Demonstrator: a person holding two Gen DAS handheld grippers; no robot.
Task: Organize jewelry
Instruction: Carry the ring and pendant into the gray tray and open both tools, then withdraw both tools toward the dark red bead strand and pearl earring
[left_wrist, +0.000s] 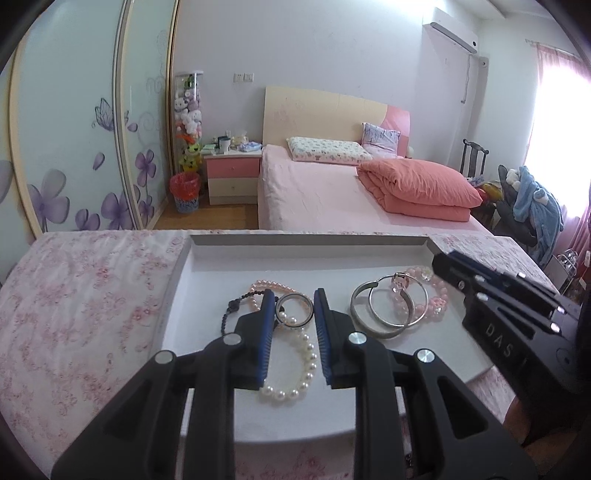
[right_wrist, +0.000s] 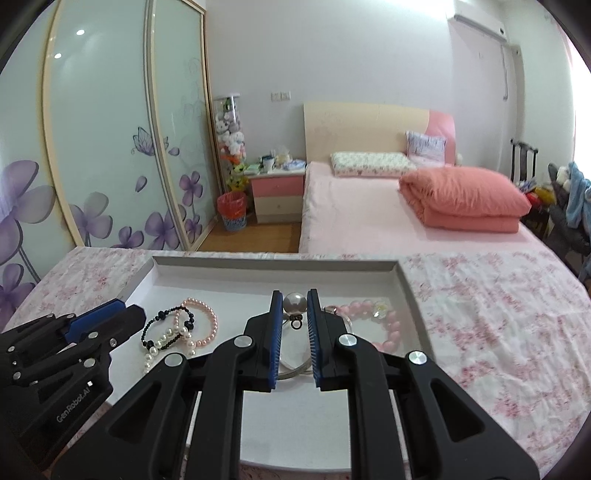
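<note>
A white tray (left_wrist: 207, 258) on a floral cloth holds the jewelry. My left gripper (left_wrist: 294, 295) is shut on a dark metal ring (left_wrist: 294, 309), held over a white pearl bracelet (left_wrist: 299, 373). A black bead bracelet (left_wrist: 236, 306) and a pink pearl bracelet (left_wrist: 266, 286) lie to its left, silver hoops (left_wrist: 388, 308) and a pink bead bracelet (left_wrist: 432, 299) to its right. My right gripper (right_wrist: 294, 295) is shut on a large pearl piece (right_wrist: 294, 302) with a small black loop below, above a silver hoop (right_wrist: 295, 369). The tray rim shows in the right wrist view (right_wrist: 404, 280).
The table's pink floral cloth (right_wrist: 498, 314) spreads right of the tray. Beyond are a pink bed (left_wrist: 332, 195), a nightstand (left_wrist: 232, 173), a red bin (left_wrist: 184, 192) and sliding wardrobe doors (left_wrist: 74, 147). The left gripper shows at the left of the right wrist view (right_wrist: 99, 317).
</note>
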